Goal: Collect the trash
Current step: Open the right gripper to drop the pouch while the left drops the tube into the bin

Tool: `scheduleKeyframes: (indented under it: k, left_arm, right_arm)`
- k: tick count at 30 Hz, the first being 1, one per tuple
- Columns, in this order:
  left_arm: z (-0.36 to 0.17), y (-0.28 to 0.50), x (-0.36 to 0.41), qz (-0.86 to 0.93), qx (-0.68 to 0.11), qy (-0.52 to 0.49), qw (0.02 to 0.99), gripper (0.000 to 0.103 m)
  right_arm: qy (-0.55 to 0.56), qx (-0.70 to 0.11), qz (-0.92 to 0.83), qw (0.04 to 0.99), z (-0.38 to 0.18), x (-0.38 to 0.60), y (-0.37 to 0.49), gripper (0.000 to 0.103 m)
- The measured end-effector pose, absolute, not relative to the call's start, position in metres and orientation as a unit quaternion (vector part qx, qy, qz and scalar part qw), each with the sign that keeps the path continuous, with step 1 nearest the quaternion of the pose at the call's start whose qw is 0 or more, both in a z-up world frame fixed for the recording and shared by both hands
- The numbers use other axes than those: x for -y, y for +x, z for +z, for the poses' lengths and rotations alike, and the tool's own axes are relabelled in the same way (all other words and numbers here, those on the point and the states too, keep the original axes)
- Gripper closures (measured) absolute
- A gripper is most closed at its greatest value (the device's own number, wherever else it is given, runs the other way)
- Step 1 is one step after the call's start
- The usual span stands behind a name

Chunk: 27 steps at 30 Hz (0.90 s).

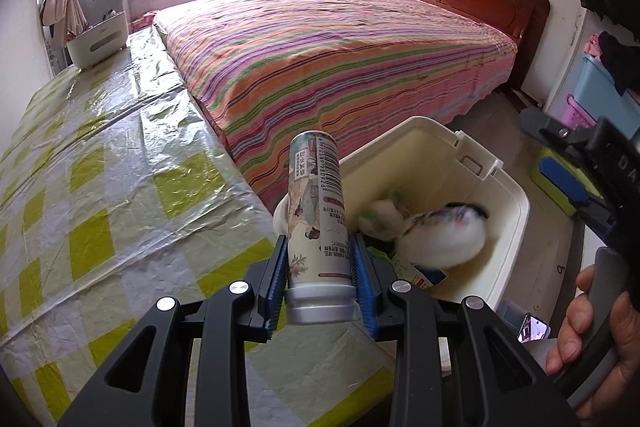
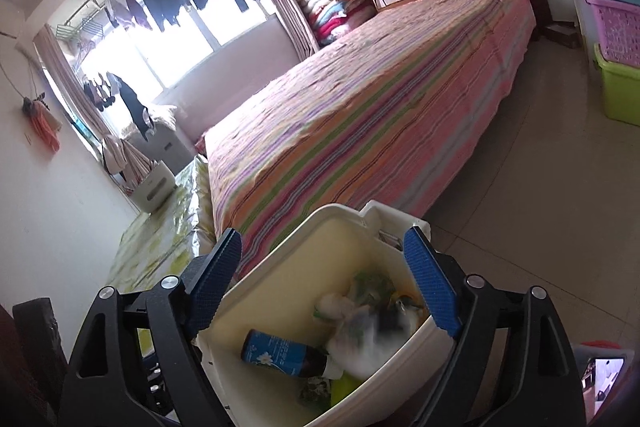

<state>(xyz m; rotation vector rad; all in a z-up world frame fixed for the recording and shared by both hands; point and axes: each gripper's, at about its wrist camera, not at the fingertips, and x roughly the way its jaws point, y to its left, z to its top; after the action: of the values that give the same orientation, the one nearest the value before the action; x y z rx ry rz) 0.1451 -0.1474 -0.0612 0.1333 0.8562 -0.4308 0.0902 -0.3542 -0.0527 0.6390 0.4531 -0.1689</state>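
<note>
My left gripper is shut on a white printed bottle with a barcode, held at the table's edge just left of the cream trash bin. The bin holds a blurred white piece of trash and other scraps. My right gripper is open and empty above the bin; it also shows at the right of the left wrist view. In the right wrist view the bin holds a dark blue bottle and a blurred white item that seems to be falling.
A table with a yellow-check plastic cover lies left of the bin, with a white box at its far end. A striped bed stands behind the bin. Coloured storage boxes stand by the right wall. A phone lies low right.
</note>
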Motion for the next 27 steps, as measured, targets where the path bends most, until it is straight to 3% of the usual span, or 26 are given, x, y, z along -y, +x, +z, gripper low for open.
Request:
scheduleKeyframes:
  k: [27]
  left_arm:
    - [-0.075, 0.141, 0.193, -0.231, -0.418, 0.097, 0.873, 0.073]
  right_arm:
    - [0.304, -0.173, -0.088, 0.933, -0.051, 0.357, 0.078, 0.02]
